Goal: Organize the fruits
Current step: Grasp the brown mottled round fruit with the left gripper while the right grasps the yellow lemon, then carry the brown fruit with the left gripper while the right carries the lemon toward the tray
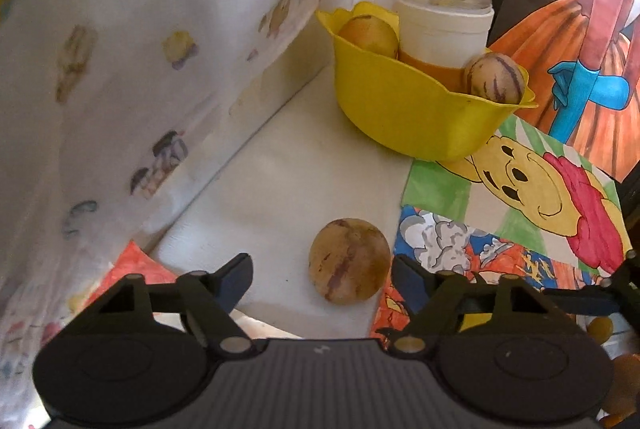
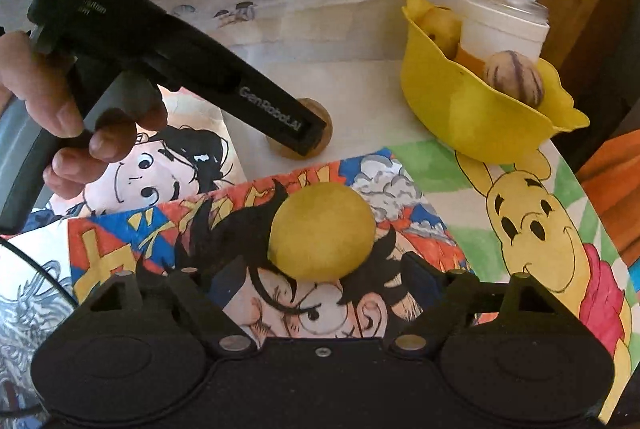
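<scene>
A brownish fruit with purple streaks (image 1: pixel 349 261) lies on the white tabletop between the fingers of my left gripper (image 1: pixel 322 269). The gripper is open: the right pad is close to the fruit and the left pad stands clear of it. A plain yellow fruit (image 2: pixel 322 233) rests on a cartoon drawing between the fingers of my right gripper (image 2: pixel 316 265), which is open with gaps on both sides. A yellow bowl (image 1: pixel 400 109) (image 2: pixel 460 109) holds a streaked fruit (image 1: pixel 496 77) (image 2: pixel 514 79) and a yellowish one (image 1: pixel 368 35) (image 2: pixel 442 29).
A white jar (image 1: pixel 444 25) (image 2: pixel 504 25) with a flowering twig stands in the bowl. Coloured drawings (image 1: pixel 520 197) (image 2: pixel 540 229) cover the table on the right. A printed cloth (image 1: pixel 120 69) hangs along the left. A hand (image 2: pixel 60 101) holds the left gripper's handle.
</scene>
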Available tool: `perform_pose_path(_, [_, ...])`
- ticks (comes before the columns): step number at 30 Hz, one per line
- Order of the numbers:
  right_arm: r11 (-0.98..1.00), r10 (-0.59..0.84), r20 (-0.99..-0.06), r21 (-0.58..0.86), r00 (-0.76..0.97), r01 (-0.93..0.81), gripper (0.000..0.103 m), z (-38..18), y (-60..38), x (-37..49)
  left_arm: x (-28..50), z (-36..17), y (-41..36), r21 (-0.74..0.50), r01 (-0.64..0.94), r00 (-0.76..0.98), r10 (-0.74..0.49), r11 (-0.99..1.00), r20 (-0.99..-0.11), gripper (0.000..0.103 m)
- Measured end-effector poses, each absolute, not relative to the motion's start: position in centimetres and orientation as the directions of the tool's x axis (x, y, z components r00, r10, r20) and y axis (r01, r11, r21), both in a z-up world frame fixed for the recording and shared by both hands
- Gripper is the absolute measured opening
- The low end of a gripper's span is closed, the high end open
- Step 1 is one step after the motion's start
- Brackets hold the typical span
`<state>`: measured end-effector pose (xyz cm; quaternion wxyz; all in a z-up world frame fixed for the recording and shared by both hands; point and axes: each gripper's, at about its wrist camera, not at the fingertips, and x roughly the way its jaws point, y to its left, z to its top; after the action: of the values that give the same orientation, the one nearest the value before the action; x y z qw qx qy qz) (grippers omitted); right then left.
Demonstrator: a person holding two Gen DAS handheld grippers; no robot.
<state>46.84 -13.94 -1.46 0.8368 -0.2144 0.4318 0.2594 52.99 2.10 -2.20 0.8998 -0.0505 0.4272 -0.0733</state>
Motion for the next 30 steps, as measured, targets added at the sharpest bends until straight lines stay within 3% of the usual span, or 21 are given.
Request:
perform_pose_path(5, [0.786, 0.253, -0.829, -0.124, 0.499, -0.605, 0.081, -1.7, -13.7, 47.5, 53.6, -2.5, 2.3, -0.2, 0.084, 0.608, -0.21, 0.976, -0.765, 0.074])
perform_pose_path(10, [0.797, 0.257, -0.826, -0.112, 0.502, -0.593, 0.078, -2.0, -13.5, 48.2, 54.0, -2.6, 2.0, -0.22, 0.103, 0.591, -0.238, 0.97, -0.771, 0.062])
perform_pose_path(14, [0.806, 0.255, -0.831, -0.101, 0.495, -0.584, 0.065, -2.3, -13.5, 48.5, 54.4, -2.8, 1.8, -0.235, 0.103, 0.582, -0.251, 0.966, -0.774, 0.058])
perform_pose_path(16, [0.81, 0.256, -0.832, -0.094, 0.493, -0.579, 0.064, -2.4, -13.6, 48.6, 54.5, -2.9, 1.8, -0.245, 0.105, 0.577, -0.259, 0.964, -0.774, 0.052])
perform_pose_path(30, [0.824, 0.28, -0.826, -0.055, 0.489, -0.564, 0.061, -2.8, -13.8, 48.9, 54.4, -2.8, 1.7, -0.252, 0.079, 0.575, -0.25, 0.965, -0.779, 0.049])
